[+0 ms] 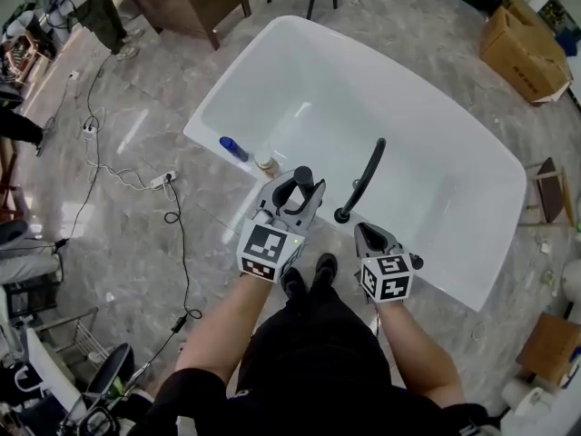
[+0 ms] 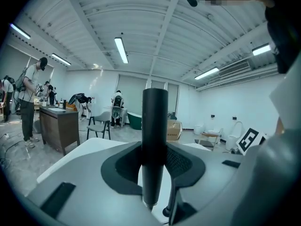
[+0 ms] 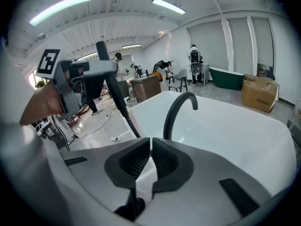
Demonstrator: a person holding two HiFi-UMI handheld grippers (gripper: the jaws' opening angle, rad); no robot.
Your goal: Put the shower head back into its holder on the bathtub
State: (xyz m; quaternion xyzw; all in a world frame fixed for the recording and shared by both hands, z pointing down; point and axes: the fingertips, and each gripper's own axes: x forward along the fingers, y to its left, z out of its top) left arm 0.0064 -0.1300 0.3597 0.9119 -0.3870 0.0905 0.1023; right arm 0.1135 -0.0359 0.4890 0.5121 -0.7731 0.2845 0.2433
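At the bathtub rim, a blue bottle sits well left of the faucet. Closer in, just left of the faucet's base, your left gripper is clamped on the shower head, a slim black wand held upright above the rim. What looks like a thin hose trails from its lower end toward the faucet's foot. The wand looks rigid, smooth and fairly light, so the pads should bear it easily. Still, a glossy round barrel can twist or slide in a two-jaw grip, and the hose will likely tug as you lower it. Your hold around the middle of the barrel seems sound and leaves the lower end free to enter the holder, though the holder itself cannot be made out with certainty here. Just right of the faucet's base, your right gripper hovers with its jaws drawn together on nothing, free to steady the hose if it drags.
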